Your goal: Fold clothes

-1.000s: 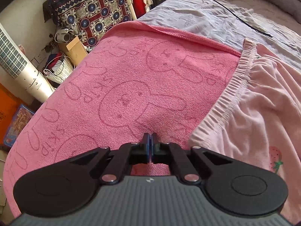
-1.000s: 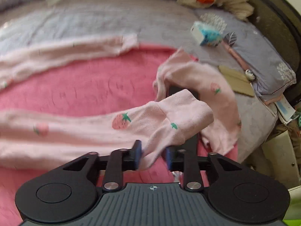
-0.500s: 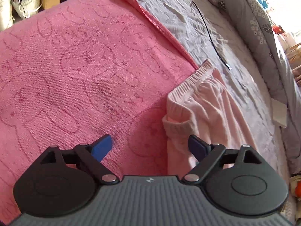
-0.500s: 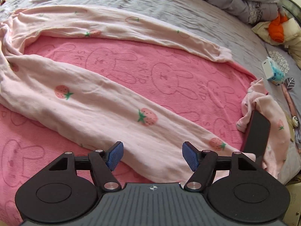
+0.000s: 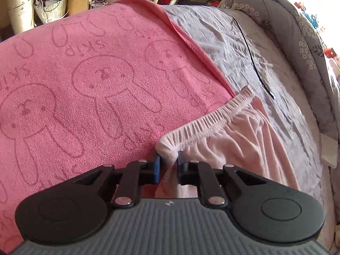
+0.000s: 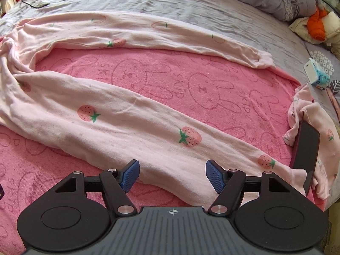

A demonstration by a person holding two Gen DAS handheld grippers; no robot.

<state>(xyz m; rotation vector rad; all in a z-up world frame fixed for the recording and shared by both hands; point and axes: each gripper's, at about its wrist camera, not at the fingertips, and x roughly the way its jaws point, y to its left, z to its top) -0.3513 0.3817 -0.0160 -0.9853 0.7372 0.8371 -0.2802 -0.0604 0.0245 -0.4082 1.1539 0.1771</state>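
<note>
Bed (image 5: 244,48) under grey sheet, clutter behind; hot-pink bunny-print terry towel (image 5: 85,85) spread over it. Left gripper (image 5: 169,165): jaws just closed, clamped on elastic waistband corner of pale pink strawberry-print pyjama trousers (image 6: 127,123), lying spread across towel. Right gripper (image 6: 171,175): jaws apart over near leg, gripping nothing. Risk: thin pinch slipping off when lifted; far leg dragging crooked. Dark phone-like slab (image 6: 306,148) at right unclear; waistband's far end cut off.

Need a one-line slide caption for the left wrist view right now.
Left gripper, jaws just closing, pinches the elastic waistband corner of the pale pink trousers lying on the pink rabbit-print towel.
</note>
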